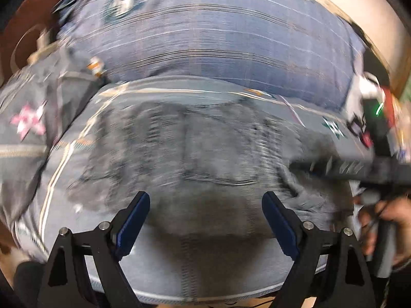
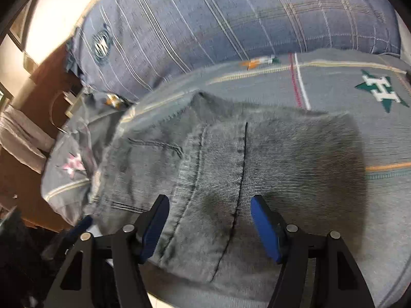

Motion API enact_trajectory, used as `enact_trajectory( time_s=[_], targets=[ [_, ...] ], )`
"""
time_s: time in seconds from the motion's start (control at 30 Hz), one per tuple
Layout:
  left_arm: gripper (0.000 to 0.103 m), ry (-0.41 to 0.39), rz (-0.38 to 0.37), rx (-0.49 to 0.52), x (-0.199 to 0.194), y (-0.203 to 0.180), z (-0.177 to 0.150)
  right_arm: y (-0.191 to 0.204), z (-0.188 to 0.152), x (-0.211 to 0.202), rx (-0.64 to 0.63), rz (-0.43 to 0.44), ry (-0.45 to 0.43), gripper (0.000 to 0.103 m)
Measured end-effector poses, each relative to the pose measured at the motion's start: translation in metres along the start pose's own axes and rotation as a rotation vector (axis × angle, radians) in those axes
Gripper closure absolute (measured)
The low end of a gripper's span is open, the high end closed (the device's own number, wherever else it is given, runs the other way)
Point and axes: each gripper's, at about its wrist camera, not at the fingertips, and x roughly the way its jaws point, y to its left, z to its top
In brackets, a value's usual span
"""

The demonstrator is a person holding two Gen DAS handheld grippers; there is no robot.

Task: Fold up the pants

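- Pants [image 2: 257, 159]: grey corduroy, lay folded in a compact block on the bed cover [image 2: 334, 89], near edge of the bed. A dark seam ran near-to-far down the middle; a pocket seam showed on the left part.
- Right gripper [image 2: 209, 227]: hung above the near part of the pants, jaws parted, nothing between the blue pads [image 2: 264, 228]; pads did not press the cloth.
- Left gripper [image 1: 205, 222]: jaws spread wide, empty, over the near part of the pants [image 1: 195, 148]; that view was heavily motion-blurred.
- Hand [image 1: 385, 220]: seen at the right edge of the left view, wrapped around the dark handle of the other gripper.
- Bed cover: grey-blue with pale stripes; a green star with a white H [image 2: 382, 92] lay far right of the pants.
- Pillow [image 2: 231, 20]: blue plaid, lay beyond the pants at the far side.
- Pink star print [image 2: 72, 165]: on the cover, left of the pants.
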Motion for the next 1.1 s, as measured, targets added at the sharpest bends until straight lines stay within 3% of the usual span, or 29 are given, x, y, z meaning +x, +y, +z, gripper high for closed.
enact_trajectory(
  time_s=[0.03,0.17,0.27,0.4,0.5,0.57,0.7,0.77,0.83,0.97,1.1],
  targets=[
    [0.014,0.002,0.000,-0.041,-0.001,0.013,-0.002,-0.003,-0.001,0.010,-0.001,-0.028,0.038,0.033],
    [0.014,0.013,-0.012,-0.241,0.001,0.074,-0.011,0.013,-0.003,0.008,-0.035,-0.069,0.025,0.033],
    [0.014,0.040,-0.090,-0.401,0.008,0.110,-0.019,0.040,-0.005,-0.007,-0.113,-0.069,-0.029,0.033],
    [0.014,0.061,-0.156,-0.513,0.025,0.126,-0.023,0.075,-0.013,0.002,-0.199,-0.033,-0.011,0.033],
    [0.014,0.090,-0.210,-0.549,0.039,0.124,-0.021,0.076,-0.025,0.047,-0.218,-0.087,0.110,0.032],
    [0.014,0.086,-0.211,-0.554,0.043,0.122,-0.017,0.083,-0.031,0.042,-0.255,-0.086,0.063,0.024],
    [0.015,0.079,-0.260,-0.640,0.053,0.130,-0.009,0.089,-0.035,0.043,-0.286,-0.098,0.063,0.024],
    [0.022,0.071,-0.283,-0.688,0.056,0.137,-0.007,0.086,-0.036,0.041,-0.258,-0.077,0.056,0.024],
    [0.070,0.085,-0.256,-0.709,0.059,0.144,-0.007,0.083,-0.037,0.038,-0.251,-0.067,0.052,0.024],
    [0.077,0.104,-0.299,-0.789,0.069,0.155,-0.013,0.076,-0.036,0.040,-0.244,-0.053,0.046,0.024],
    [0.082,0.059,-0.210,-0.694,0.057,0.138,-0.004,0.076,-0.036,0.036,-0.220,-0.043,0.052,0.024]
  ],
)
